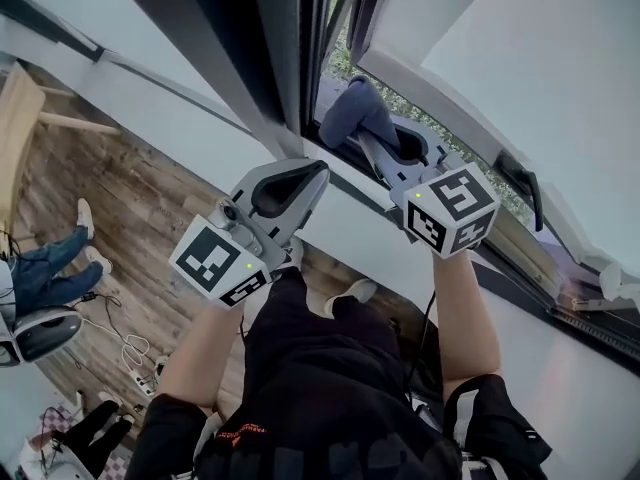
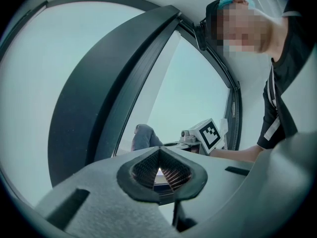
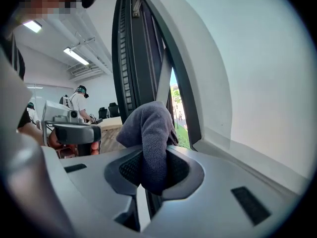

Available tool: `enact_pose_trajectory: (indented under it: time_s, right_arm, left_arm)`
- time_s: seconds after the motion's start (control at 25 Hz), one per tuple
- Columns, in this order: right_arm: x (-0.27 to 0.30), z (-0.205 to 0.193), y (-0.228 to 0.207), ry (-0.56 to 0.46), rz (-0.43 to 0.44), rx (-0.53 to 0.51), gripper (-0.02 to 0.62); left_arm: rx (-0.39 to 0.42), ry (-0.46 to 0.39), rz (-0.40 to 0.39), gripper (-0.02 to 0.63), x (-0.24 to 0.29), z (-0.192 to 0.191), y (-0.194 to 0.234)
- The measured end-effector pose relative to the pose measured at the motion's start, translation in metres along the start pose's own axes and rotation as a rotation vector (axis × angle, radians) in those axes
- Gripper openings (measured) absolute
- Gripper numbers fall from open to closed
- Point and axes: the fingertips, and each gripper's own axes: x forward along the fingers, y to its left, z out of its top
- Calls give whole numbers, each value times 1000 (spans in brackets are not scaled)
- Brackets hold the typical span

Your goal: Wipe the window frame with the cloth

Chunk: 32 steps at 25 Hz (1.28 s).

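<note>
Cloth (image 3: 151, 143): grey, bunched, pinched by its lower fold so that a rounded wad sticks out past the tips. That wad is likely the part meant to do the rubbing.
Right claw (image 3: 154, 171): closed on the cloth and raised to the gap in the window, with the wad leading.
Left claw (image 2: 159, 175): pads together with nothing between them. It is held lower and to the side, apparently just kept clear of the work.
Window frame (image 1: 285, 63): dark upright post. The cloth sits right at it, but actual contact cannot be made out.
Sash (image 1: 520, 48): swung open, which exposes the inner channel of the frame. Greenery (image 3: 182, 133) shows through the gap.
Floor (image 1: 130, 198): wood planks far below.
Step, as judged: wiping is about to start or is in progress. The next move is probably a firm press and a slide along the post.
</note>
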Motion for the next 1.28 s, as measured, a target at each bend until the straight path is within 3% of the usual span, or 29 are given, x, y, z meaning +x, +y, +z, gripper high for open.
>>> enact_pose_trajectory:
  time_s: [0.48,0.8,1.28]
  right_arm:
    - [-137,43,2,-230,-115,92,63]
    - [-222,17,-11,-290,-276,179,63]
    - [-304,-9,-3,-352,-397,244,63]
  left_arm:
    - [95,1,-148,20,26,40,-77]
    - [139,38,-299,20,48,44,-135]
    - [140,73,-424,20,59,31,-201]
